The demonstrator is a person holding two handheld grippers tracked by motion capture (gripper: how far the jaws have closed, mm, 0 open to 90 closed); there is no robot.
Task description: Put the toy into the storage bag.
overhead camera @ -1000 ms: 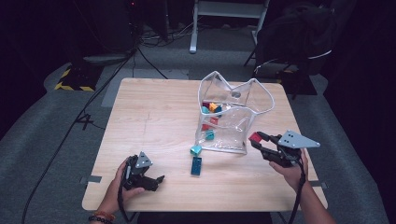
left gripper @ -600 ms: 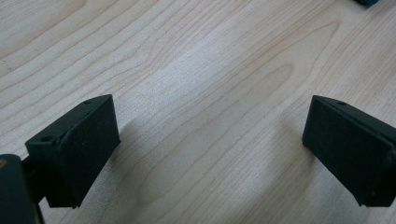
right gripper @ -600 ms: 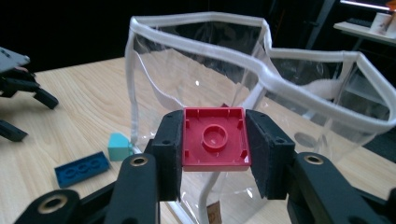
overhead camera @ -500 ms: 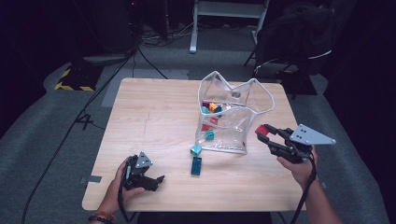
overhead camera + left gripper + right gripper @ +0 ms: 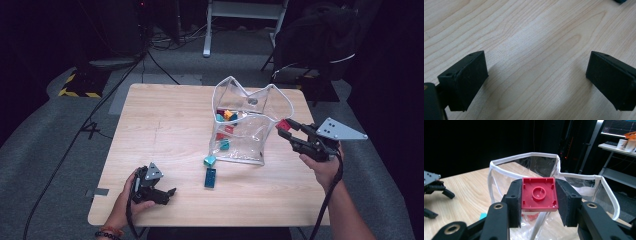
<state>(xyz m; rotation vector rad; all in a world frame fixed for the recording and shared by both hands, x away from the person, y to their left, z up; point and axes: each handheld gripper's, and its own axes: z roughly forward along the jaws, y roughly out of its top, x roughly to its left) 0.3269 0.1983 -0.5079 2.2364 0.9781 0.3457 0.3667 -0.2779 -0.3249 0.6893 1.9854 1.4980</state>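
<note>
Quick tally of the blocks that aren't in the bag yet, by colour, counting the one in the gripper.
Red block, held in the right gripper beside the clear bag: 1
Teal cube on the table in front of the bag: 1
Dark blue block on the table, nearer the person: 1
Total outside the bag: 3

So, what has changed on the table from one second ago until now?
The right gripper, shut on the red block, rose from the table beside the clear bag up to its rim. The left gripper stayed resting near the table's front edge, jaws open. The bag, the teal cube and the blue brick kept their places.
</note>
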